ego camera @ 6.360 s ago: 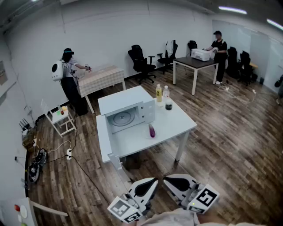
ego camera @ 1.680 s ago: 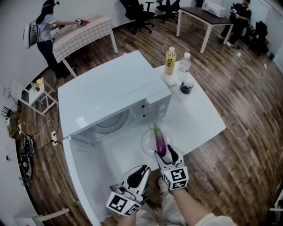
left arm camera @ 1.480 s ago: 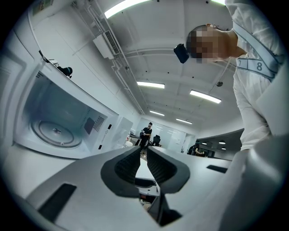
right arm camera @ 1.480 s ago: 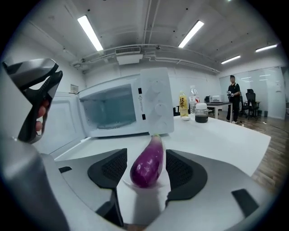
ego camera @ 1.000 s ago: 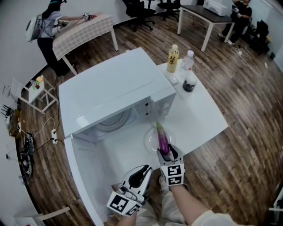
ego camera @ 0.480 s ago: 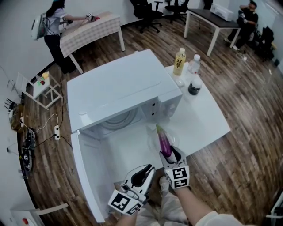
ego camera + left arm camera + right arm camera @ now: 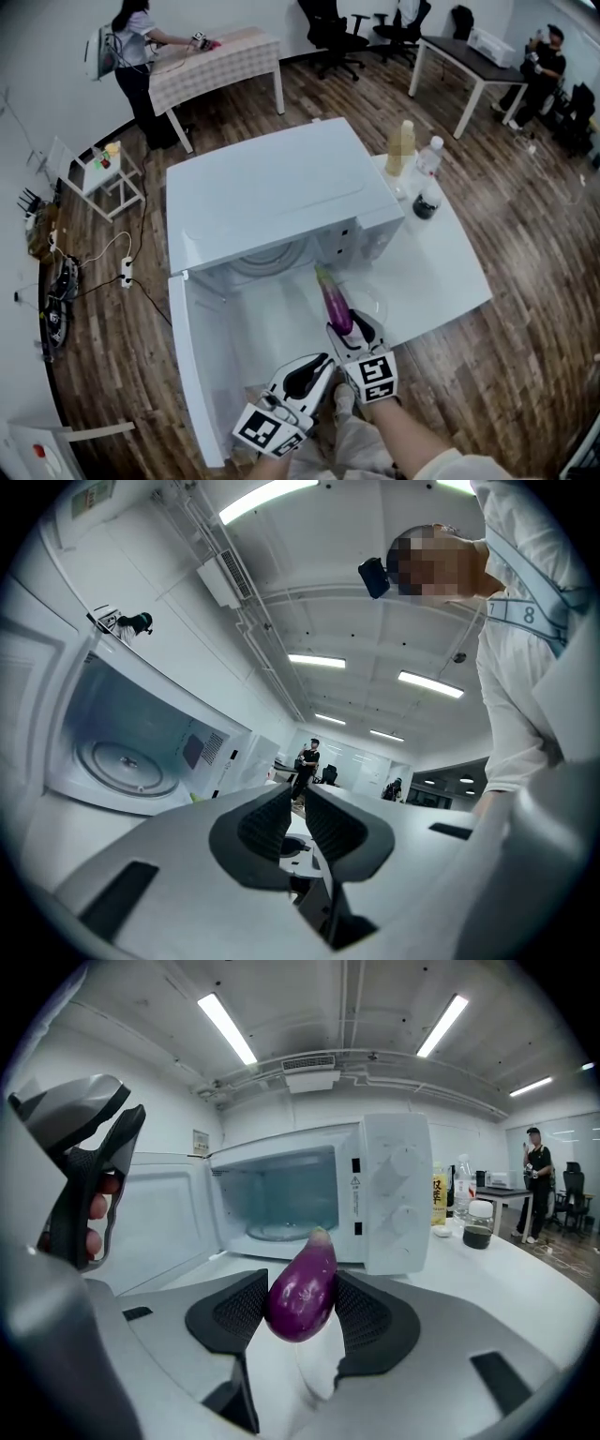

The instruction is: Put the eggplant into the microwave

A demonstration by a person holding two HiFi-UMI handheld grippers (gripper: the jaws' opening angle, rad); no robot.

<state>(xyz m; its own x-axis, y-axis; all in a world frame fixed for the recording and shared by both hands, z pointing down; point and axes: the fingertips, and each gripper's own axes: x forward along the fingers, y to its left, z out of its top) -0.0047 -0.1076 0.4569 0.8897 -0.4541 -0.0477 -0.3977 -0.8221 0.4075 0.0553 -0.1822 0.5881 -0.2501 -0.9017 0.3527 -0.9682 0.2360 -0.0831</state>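
Eggplant (image 7: 335, 302) has risen toward the microwave (image 7: 272, 192), clamped in the right hand-held gripper (image 7: 345, 324); left hand-held gripper (image 7: 299, 799) closed.

I see the small, shiny purple eggplant (image 7: 335, 302) up off the table (image 7: 441, 272), pinched at its fat end in my right gripper (image 7: 347, 328). Its thin tip points at the white microwave (image 7: 272, 192). The microwave sits on the table's left side, with its door (image 7: 202, 375) wide open.

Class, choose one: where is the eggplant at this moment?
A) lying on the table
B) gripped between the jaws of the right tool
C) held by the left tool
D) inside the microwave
B: the eggplant is clamped in the right tool, outside the open microwave.
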